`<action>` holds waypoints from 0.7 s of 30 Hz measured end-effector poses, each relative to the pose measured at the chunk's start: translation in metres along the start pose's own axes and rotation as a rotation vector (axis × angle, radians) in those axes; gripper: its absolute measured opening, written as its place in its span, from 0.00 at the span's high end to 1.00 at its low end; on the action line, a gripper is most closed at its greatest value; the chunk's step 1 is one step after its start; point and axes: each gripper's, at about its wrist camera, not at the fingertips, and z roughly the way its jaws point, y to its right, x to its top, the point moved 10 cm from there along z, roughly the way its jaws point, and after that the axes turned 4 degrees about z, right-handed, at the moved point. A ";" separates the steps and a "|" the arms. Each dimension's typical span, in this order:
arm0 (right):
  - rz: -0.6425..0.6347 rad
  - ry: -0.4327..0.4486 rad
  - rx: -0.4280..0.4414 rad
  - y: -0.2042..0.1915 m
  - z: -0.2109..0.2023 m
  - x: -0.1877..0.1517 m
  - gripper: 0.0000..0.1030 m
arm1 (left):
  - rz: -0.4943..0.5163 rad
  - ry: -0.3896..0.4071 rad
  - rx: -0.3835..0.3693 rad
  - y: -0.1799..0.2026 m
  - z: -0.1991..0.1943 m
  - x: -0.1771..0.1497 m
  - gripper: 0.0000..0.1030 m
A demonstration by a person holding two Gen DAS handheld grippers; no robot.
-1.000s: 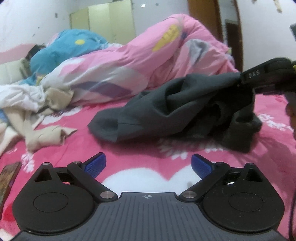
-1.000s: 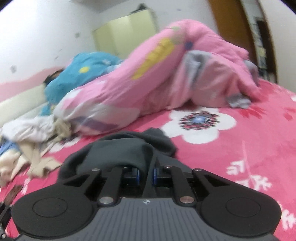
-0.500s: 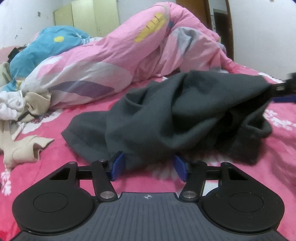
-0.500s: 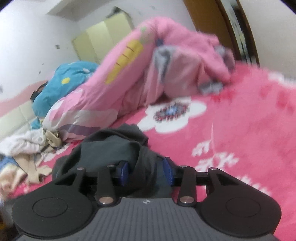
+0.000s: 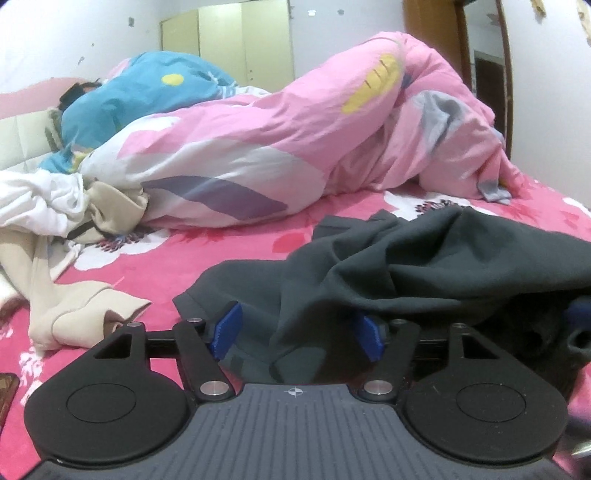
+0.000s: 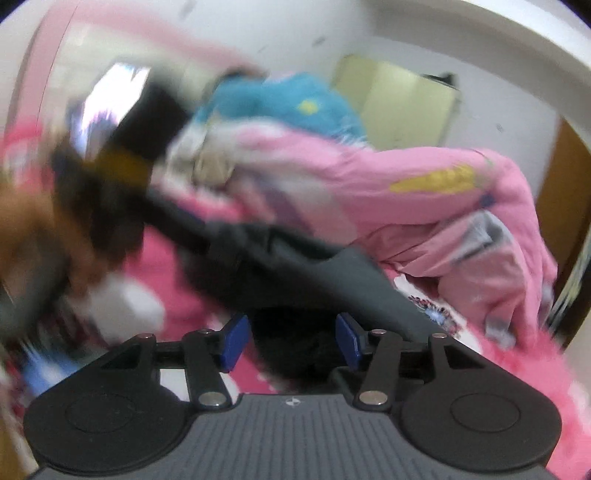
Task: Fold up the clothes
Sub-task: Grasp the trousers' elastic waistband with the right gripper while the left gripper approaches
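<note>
Dark grey garment [image 5: 424, 273], crumpled, is lying on the pink bedsheet [image 5: 229, 254], a fold sitting between the parted left gripper [image 5: 301, 332] jaws; right gripper [image 6: 291, 339] likewise gaping over cloth.

A bed [image 5: 229, 254] with a bright pink floral sheet fills the room's foreground. A heaped pink quilt [image 5: 295, 147] and a blue one [image 5: 147, 96] lie across it, with a pale padded headboard [image 5: 22, 136] at the left. Behind stand white, scuffed walls [image 5: 92, 33], a cream wardrobe [image 5: 229, 40] and a brown wooden door frame [image 5: 432, 33]. The light is even and indoor.
</note>
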 end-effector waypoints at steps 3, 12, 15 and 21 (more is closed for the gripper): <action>-0.102 -0.060 -0.021 -0.010 0.034 -0.009 0.46 | -0.007 0.016 -0.012 -0.002 -0.008 -0.002 0.28; 0.093 -0.125 -0.043 0.022 0.057 -0.017 0.69 | -0.002 0.067 -0.076 -0.001 -0.050 -0.014 0.04; 0.322 -0.115 0.040 0.036 0.037 -0.007 0.71 | 0.026 0.096 -0.098 0.003 -0.067 -0.022 0.04; 0.654 -0.060 0.211 0.060 -0.011 0.014 0.78 | 0.100 0.154 -0.167 0.017 -0.096 -0.023 0.06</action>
